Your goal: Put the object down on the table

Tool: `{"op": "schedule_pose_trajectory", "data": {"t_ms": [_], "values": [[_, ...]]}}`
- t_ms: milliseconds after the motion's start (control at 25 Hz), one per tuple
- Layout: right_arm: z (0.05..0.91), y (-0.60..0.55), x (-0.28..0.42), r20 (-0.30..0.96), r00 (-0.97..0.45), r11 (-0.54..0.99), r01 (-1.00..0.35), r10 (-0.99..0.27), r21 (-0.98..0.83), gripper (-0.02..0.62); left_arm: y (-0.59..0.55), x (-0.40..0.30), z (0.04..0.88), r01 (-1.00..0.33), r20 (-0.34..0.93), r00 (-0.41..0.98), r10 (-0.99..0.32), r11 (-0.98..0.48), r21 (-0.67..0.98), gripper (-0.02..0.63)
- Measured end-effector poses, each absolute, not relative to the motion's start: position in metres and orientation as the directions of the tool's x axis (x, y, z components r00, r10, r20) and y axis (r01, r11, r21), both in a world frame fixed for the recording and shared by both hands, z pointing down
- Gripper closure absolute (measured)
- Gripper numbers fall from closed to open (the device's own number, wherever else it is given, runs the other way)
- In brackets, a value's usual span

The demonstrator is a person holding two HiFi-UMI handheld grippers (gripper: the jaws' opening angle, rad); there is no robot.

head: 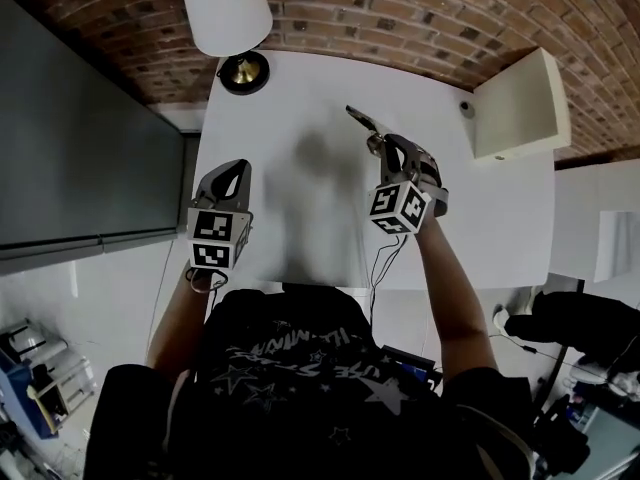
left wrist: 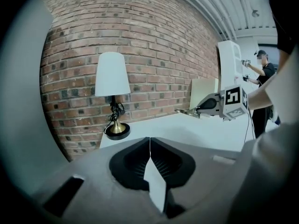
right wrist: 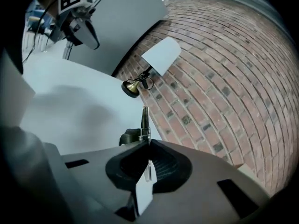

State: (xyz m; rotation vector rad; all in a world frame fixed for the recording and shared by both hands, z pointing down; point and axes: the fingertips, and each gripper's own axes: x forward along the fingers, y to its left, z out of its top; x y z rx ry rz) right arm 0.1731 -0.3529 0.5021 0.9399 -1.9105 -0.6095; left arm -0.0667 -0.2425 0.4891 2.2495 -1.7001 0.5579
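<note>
A thin metal tool with a dark part at its base (head: 363, 120) sticks out of my right gripper (head: 384, 146), whose jaws are shut on it above the white table (head: 300, 88), right of the middle. The right gripper view shows the tool (right wrist: 145, 119) standing straight out from the closed jaw tips (right wrist: 148, 143). From the left gripper view, the tool (left wrist: 187, 111) and the right gripper (left wrist: 200, 109) hang over the far right of the table. My left gripper (head: 236, 170) is over the table's left edge, jaws shut (left wrist: 150, 140) with nothing between them.
A lamp with a white shade (head: 225, 8) and a brass base (head: 243, 72) stands at the table's back left, against the brick wall. A white box (head: 520, 103) and a small grey object (head: 466, 108) are at the right. A dark panel (head: 70, 138) flanks the left side.
</note>
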Motion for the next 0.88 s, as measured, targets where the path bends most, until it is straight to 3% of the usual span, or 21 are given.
{"op": "schedule_pose_trajectory", "data": {"t_ms": [440,880], "values": [[0.552,-0.408,0.172,0.530,-0.329,0.574,-0.044,-0.781,0.818,0.586,-0.269,-0.068,0.506,-0.974,0.494,0.179,-0.851,-0.223,-0.030,0.586],[0.581,-0.450,0.149,0.546,-0.334,0.569,0.034,-0.768,0.822,0.586,-0.286,-0.065,0.521,-0.981,0.523,0.148,-0.839,-0.191,-0.028,0.586]]}}
